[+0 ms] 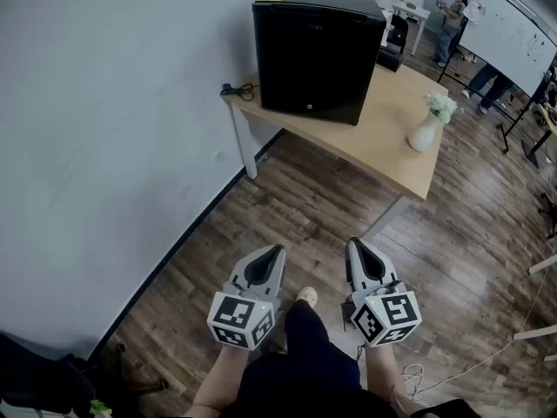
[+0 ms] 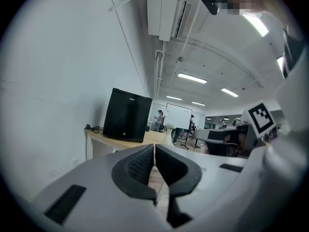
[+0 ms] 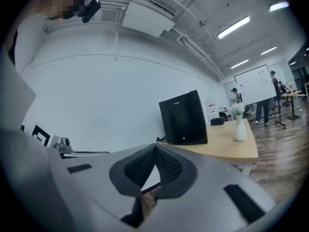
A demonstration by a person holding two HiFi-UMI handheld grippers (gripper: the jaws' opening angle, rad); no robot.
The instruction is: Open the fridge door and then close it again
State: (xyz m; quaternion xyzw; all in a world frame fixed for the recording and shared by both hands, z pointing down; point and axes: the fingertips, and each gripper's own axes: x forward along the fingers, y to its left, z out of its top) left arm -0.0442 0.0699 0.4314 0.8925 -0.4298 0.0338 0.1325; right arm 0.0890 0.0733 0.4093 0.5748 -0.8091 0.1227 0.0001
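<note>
Table [image 1: 387,124], one fridge [image 1: 313,55] (closed), one vase [image 1: 425,134], left gripper [image 1: 276,252], right gripper [image 1: 354,245], both pressed together.

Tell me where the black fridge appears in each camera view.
Head view: fridge at top centre.
Left gripper view: fridge left of centre, mid-height.
Right gripper view: fridge just right of centre.
Shared landmark: the wooden table under it.

One black fridge [image 1: 318,55], one wooden table [image 1: 387,116], one white vase [image 1: 424,134], one left gripper [image 1: 277,250], one right gripper [image 1: 354,243]
</note>
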